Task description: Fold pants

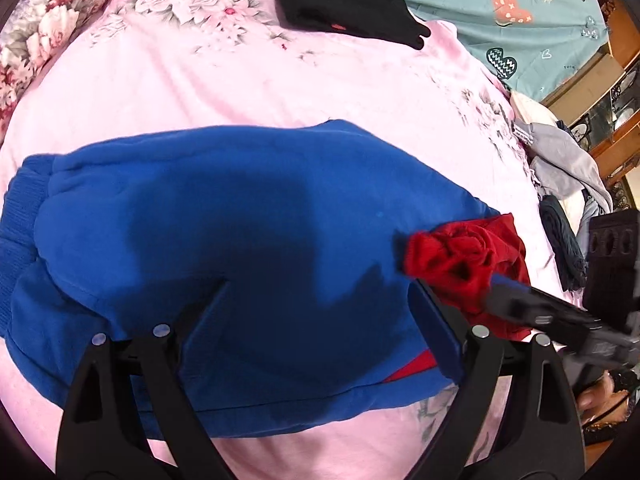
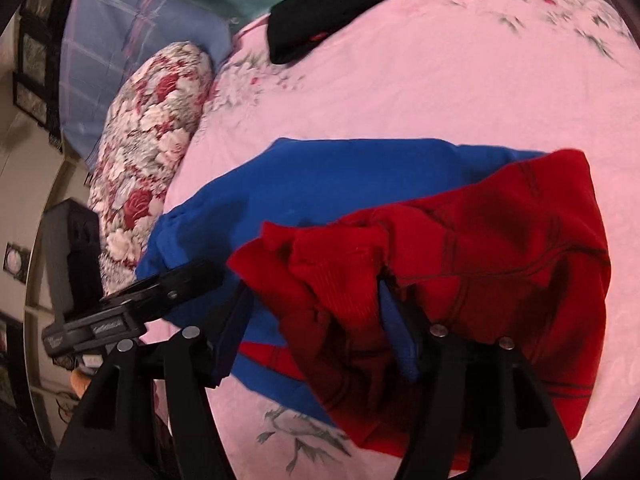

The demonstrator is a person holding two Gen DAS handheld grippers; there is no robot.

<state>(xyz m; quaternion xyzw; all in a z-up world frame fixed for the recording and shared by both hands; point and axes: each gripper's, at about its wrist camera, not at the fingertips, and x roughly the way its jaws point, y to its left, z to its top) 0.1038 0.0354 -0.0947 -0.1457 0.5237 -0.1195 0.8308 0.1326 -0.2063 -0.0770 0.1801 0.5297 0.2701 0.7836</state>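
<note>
Blue pants lie folded across a pink floral bed sheet, with a ribbed cuff at the left. A red part of the pants is bunched at their right end. My left gripper stands wide open just over the blue cloth, gripping nothing. My right gripper has its jaws apart, and loose red cloth lies between them and drapes over the right finger. In the left wrist view the right gripper reaches in from the right, red cloth at its tip.
A folded black garment lies farther up the bed. A floral pillow and a blue checked pillow line one side, with a teal blanket behind. Grey clothes are heaped at the bed's right edge.
</note>
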